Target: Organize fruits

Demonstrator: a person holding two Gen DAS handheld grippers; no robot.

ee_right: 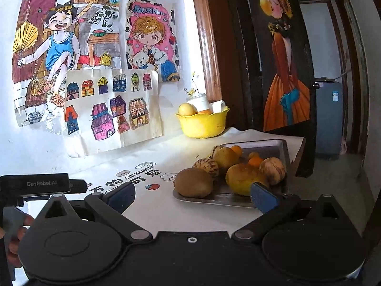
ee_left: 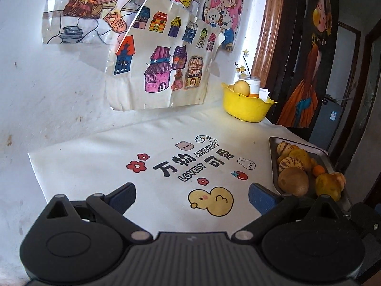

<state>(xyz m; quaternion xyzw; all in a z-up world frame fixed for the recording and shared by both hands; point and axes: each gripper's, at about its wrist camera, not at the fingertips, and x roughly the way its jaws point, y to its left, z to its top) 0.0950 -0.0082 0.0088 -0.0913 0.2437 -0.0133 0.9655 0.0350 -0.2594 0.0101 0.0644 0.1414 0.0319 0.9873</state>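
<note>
My left hand-held gripper (ee_left: pixel 191 196) is wide open and holds nothing. It hangs over the white cloth with a yellow duck and black letters (ee_left: pixel 166 166) that covers the surface. I think it waits here because there is no fruit on this side.

My right hand-held gripper (ee_right: pixel 193 196) is wide open and empty too. It points at the flat silver metal tray (ee_right: pixel 214 199), so I think this one is meant to pick first.

The tray sits near the right edge of the surface. The fruits lie heaped in it, touching each other. The round brown fuzzy kiwi (ee_right: pixel 193 182) is at the near corner, just past my open fingers, so it looks like the easiest one to grab. Beside it lies a big yellow fruit (ee_right: pixel 240 177). Behind them are a pale striped fruit (ee_right: pixel 207 165) and some small orange fruits (ee_right: pixel 255 160).

Farther back, close to the wall, stands the yellow plastic bowl with a wavy rim (ee_right: pixel 202 124). A pale yellow round fruit (ee_right: pixel 187 109) already sits in it, so I guess the fruits go there.

Colourful drawings on paper (ee_right: pixel 112 104) hang on the wall behind.
</note>
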